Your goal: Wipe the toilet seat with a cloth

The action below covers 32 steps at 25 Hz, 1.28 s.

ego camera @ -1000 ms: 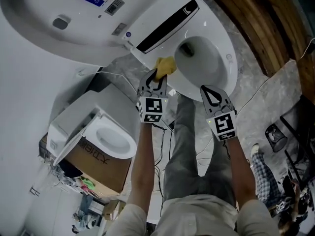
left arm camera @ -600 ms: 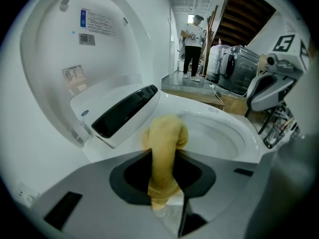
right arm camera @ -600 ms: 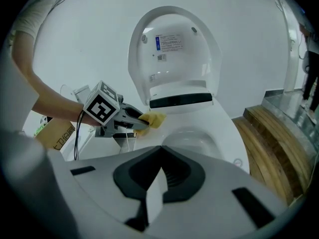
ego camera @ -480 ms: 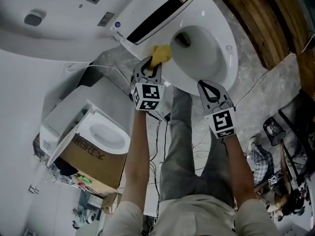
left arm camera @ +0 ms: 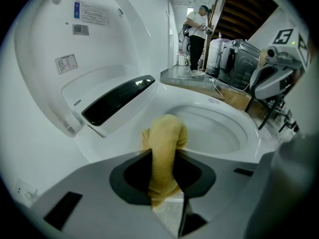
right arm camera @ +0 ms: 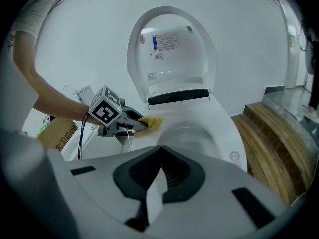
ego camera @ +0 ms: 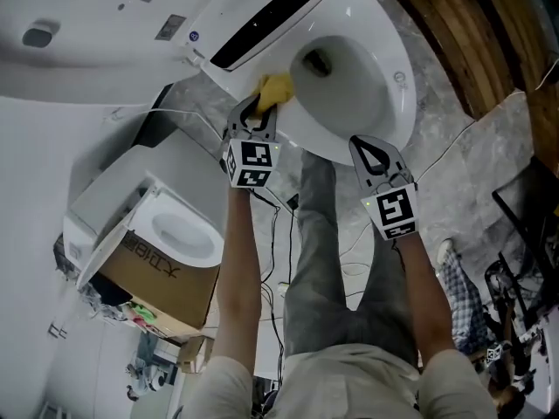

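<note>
Left gripper (ego camera: 258, 110), from the head view, has its jaws pinched on a yellow cloth (ego camera: 276, 86), which lies bunched on the white toilet seat (ego camera: 400, 90) at the bowl's edge, just beside the black panel (ego camera: 266, 20) under the raised lid (ego camera: 79, 11); the jaw tips are partly lost under the cloth. Right gripper (ego camera: 376, 151) hovers over the seat's near edge, apart from the cloth, and whether it touches the seat cannot be told. A cardboard box (ego camera: 162, 278) sits below left, its print too small to read. In the left gripper view the jaws are clamped on the cloth (left arm camera: 166, 141), which rises between them and folds over onto the rim; where it meets the porcelain is hidden behind the jaws. The right gripper (left arm camera: 273, 78) shows at the right edge, cut off. In the right gripper view that gripper's (right arm camera: 155, 180) own jaws are pressed together with nothing between them. Beyond them the left gripper (right arm camera: 128, 123) holds the cloth (right arm camera: 152, 122) against the seat's left rear rim. Labels on the lid are unreadable.
</note>
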Each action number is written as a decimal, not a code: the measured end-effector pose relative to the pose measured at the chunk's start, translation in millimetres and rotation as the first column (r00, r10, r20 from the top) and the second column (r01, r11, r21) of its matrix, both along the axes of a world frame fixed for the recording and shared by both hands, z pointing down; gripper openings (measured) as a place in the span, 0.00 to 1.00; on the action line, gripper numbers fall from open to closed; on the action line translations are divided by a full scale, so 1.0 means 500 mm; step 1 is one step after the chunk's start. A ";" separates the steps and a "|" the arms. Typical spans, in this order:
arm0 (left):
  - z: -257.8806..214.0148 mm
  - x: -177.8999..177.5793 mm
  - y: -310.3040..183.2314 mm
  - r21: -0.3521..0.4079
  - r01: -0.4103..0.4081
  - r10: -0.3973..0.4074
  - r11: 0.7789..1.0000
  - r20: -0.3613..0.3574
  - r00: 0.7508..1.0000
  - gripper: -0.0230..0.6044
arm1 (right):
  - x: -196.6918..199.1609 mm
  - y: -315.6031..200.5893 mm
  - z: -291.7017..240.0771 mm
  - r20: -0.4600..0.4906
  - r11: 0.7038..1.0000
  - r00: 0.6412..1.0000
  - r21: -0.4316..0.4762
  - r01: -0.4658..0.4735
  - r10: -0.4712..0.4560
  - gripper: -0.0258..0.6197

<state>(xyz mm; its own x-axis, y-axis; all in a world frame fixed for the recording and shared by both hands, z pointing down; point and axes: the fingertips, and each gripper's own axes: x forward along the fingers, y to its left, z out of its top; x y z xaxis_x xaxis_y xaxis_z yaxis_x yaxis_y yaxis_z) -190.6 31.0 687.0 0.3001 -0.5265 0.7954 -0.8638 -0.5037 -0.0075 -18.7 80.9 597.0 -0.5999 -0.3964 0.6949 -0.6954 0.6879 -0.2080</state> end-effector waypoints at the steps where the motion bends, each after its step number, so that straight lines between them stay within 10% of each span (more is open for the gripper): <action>1: 0.000 0.000 0.003 0.002 0.007 -0.007 1.000 -0.003 1.000 0.22 | 0.003 0.004 0.000 0.003 1.000 1.000 -0.003 0.006 -0.006 0.05; 32: 0.014 0.129 0.136 -0.033 0.131 -0.132 0.991 -0.028 0.991 0.22 | 0.136 0.074 -0.010 0.007 0.994 0.994 -0.001 0.114 -0.114 0.05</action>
